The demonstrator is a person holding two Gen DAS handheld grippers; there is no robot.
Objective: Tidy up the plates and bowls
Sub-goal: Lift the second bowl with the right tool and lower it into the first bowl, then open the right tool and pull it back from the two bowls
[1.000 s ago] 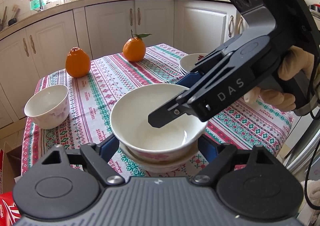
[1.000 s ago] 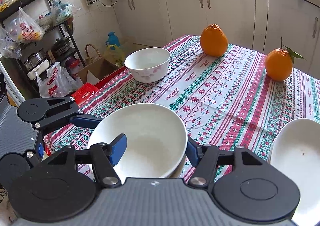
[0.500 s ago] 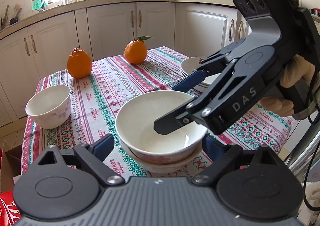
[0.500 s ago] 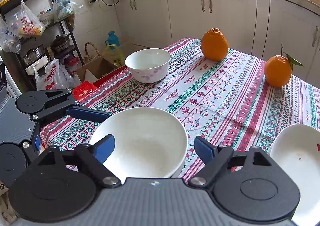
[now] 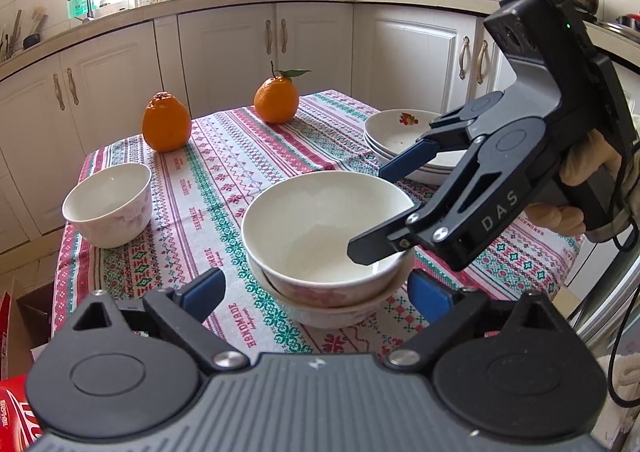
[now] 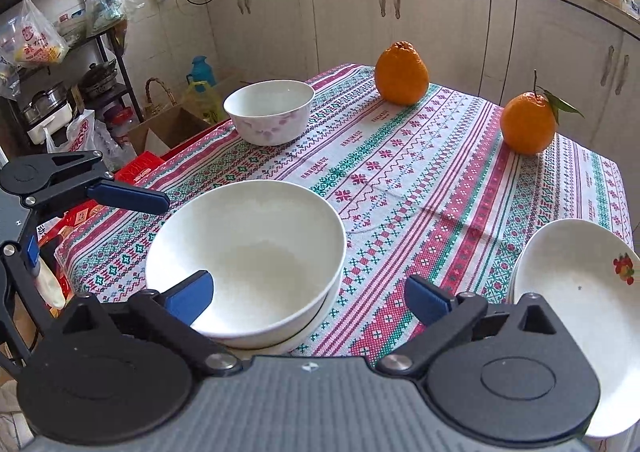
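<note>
Both grippers have just been opening and let go: the glossy white top bowl (image 5: pixel 320 228) sits nested in the lower bowl (image 5: pixel 340 312), between the spread left gripper (image 5: pixel 316 288) fingers. One right gripper (image 6: pixel 308 298) finger hangs over its rim, nothing clamped. Stacking looks done; next likely target, the small round floral bowl (image 5: pixel 108 204), well beyond the left fingertip.

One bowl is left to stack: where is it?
The lone bowl sits at the table's far left corner in the left wrist view, near the orange.
</note>
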